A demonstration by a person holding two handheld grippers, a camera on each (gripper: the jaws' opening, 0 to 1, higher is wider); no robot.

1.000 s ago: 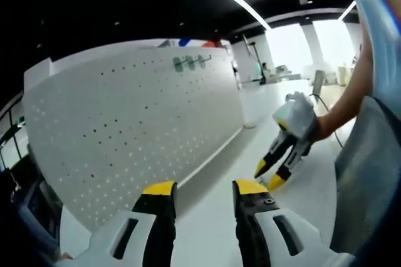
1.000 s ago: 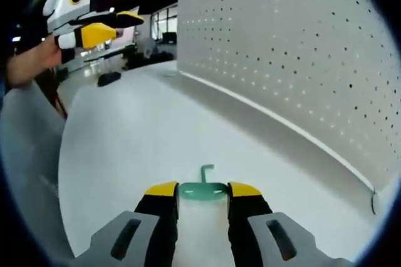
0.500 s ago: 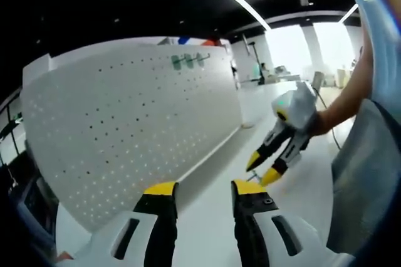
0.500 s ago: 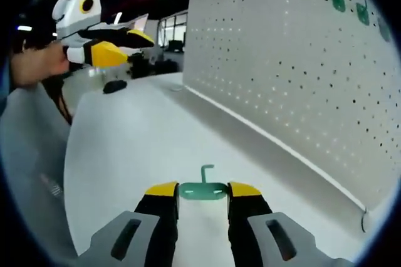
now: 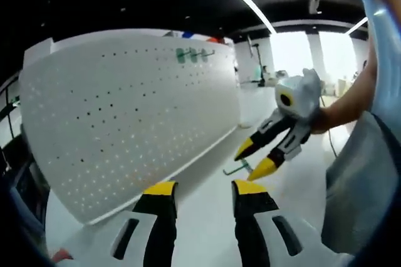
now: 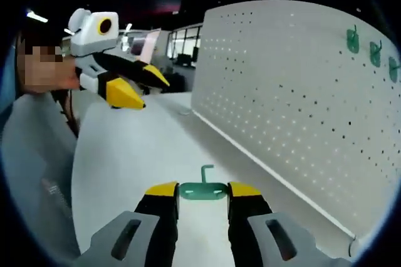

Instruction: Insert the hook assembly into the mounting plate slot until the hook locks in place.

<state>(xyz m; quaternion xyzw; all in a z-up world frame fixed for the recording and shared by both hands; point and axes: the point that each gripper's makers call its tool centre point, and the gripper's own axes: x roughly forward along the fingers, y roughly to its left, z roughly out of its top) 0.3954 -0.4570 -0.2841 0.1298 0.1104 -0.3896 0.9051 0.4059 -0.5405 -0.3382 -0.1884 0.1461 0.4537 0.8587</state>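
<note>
Open white tabletop between both grippers and ahead of them, bounded on one side by the upright perforated mounting plate, with three green hooks already hung near its top edge, and a person's sleeve flanking the other side.

Pegboard standing on the table, hook held in front of it.
In the right gripper view, the green metal hook sits between the jaws of the right gripper, above the white table. The white perforated pegboard stands to the right, three small green hooks hanging near its top edge. The left gripper hangs at upper left.
</note>
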